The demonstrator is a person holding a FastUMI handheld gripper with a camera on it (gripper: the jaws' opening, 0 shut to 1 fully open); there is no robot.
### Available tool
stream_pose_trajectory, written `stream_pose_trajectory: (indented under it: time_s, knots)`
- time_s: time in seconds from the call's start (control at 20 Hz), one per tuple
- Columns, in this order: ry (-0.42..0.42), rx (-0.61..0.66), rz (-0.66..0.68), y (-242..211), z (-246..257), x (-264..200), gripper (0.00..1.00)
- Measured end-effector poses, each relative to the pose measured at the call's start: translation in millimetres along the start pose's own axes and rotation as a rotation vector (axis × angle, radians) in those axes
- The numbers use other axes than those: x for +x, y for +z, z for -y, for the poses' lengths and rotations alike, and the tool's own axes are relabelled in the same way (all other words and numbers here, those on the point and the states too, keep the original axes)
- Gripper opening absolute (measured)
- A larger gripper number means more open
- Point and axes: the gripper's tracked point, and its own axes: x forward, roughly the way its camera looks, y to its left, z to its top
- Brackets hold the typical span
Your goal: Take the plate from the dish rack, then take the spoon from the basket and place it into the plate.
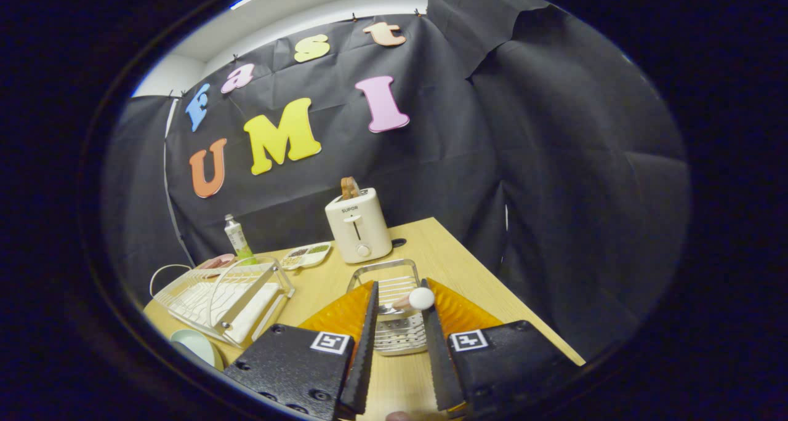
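My gripper (399, 284) is open, its fingers reaching over a small metal wire basket (394, 338) on the wooden table. The spoon (420, 298), with a round white end, lies across the basket between the fingers, its white end right beside the right finger (438, 347). I cannot tell whether the finger touches it. The pale green plate (198, 345) lies flat on the table to the left of the left finger (364, 347), just in front of the white wire dish rack (215, 295).
A cream toaster (358, 227) with a slice of toast stands beyond the basket. Behind the rack are a white and green bottle (237, 239), a divided snack dish (306, 255) and a pink dish (215, 261). The table's edge (505, 285) runs off to the right.
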Motion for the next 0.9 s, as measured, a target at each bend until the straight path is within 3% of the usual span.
stream_pose_trajectory:
  time_s: [0.15, 0.35, 0.7, 0.9]
  knots:
    - [0.028, 0.022, -0.03, 0, -9, 1, 0.23]
    - [0.031, 0.019, -0.064, 4, -12, -1, 0.13]
    - [-0.023, -0.046, -0.029, 47, -7, -35, 0.09]
    - [0.035, -0.084, 0.007, 81, -41, -80, 0.09]
